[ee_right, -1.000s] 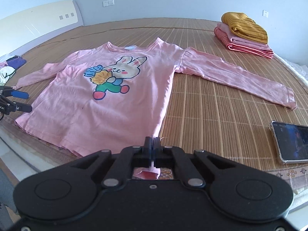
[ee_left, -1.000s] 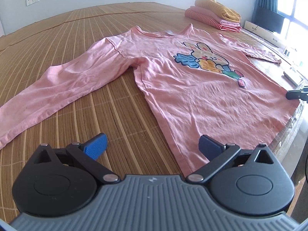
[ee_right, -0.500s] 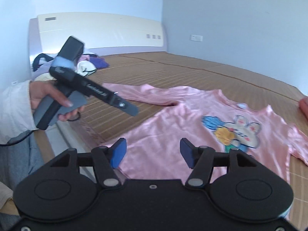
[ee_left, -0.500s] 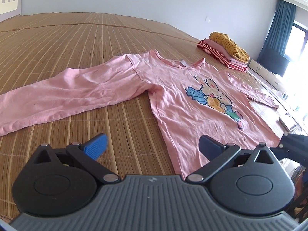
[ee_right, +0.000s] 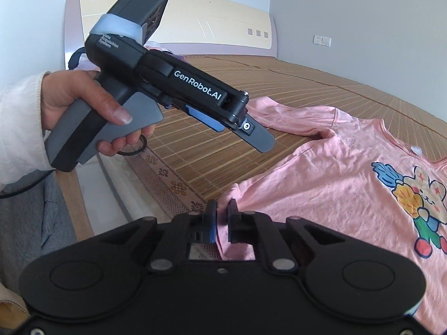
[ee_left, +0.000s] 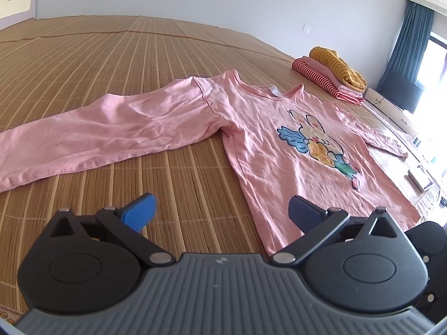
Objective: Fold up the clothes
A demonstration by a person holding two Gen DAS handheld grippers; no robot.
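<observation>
A pink long-sleeved shirt (ee_left: 279, 150) lies spread flat, front up, on a bed covered by a bamboo mat (ee_left: 111, 55). A cartoon rabbit print (ee_left: 318, 145) sits on its chest, and a small white tag shows inside the neckline. One sleeve stretches out across the mat to the left in the left wrist view; the other runs toward the far edge of the bed.

The left gripper (ee_left: 220, 213) hovers above the mat with its blue-padded fingers (ee_left: 138, 215) spread wide and nothing between them. The shirt's bottom corner lies just beside the right-hand finger. In the right wrist view this same gripper is seen from the side, held in a hand (ee_right: 81, 106) with a white sleeve, and white lettering on its body reads "GenRobot.AI".

The right gripper (ee_right: 222, 223) is at the hem corner of the shirt near the bed's edge. Its fingers stand narrow, with a fold of pink cloth between them; whether they press it firmly I cannot tell.

A stack of folded clothes (ee_left: 329, 75), striped red, pink and mustard, rests on the mat beyond the shirt. A cream headboard (ee_right: 178, 25) stands at the head of the bed.
</observation>
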